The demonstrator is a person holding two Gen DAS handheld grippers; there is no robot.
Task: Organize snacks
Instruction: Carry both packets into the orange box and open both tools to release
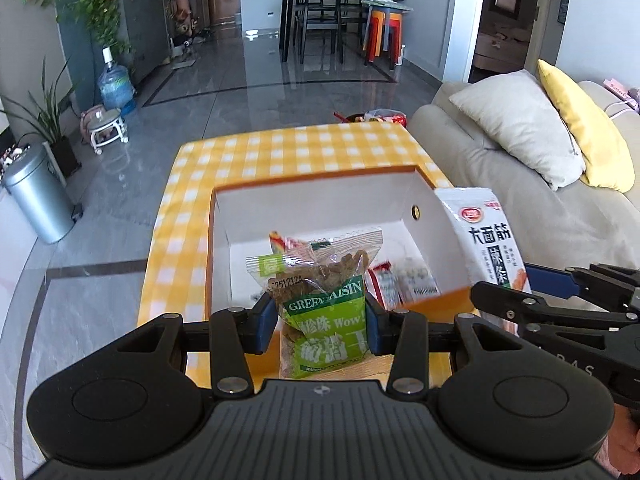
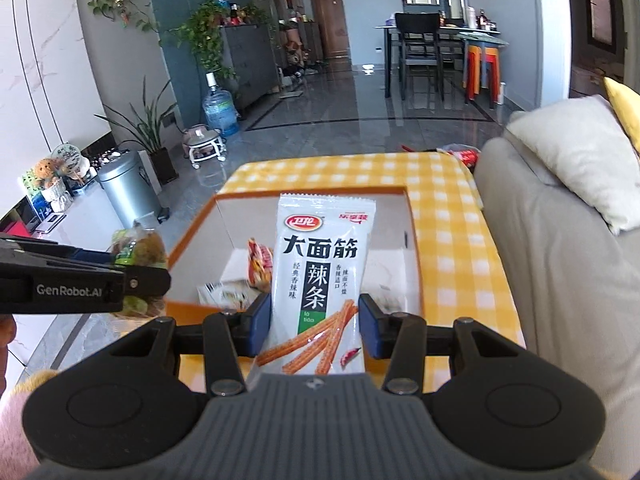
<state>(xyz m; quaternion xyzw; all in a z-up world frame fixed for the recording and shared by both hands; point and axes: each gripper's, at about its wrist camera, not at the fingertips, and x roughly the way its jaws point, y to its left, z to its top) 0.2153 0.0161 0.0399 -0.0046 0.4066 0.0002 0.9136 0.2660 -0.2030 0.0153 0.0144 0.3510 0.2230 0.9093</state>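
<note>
Left wrist view: the left gripper (image 1: 322,322) is clenched on a clear-and-green plastic packet of green raisins (image 1: 324,300), its long axis upright, sealed top edge pointing up and away from the jaws. The right gripper (image 2: 310,326) clamps a white foil packet of spicy gluten strips (image 2: 320,276), likewise upright, top edge up. Just beyond both lies an orange-rimmed white cardboard box (image 1: 320,196) with small snack packets (image 1: 400,284), on a yellow checked tablecloth (image 1: 280,148).

Yellow checked table (image 1: 280,152) carries an orange-rimmed white box (image 1: 320,192)
</note>
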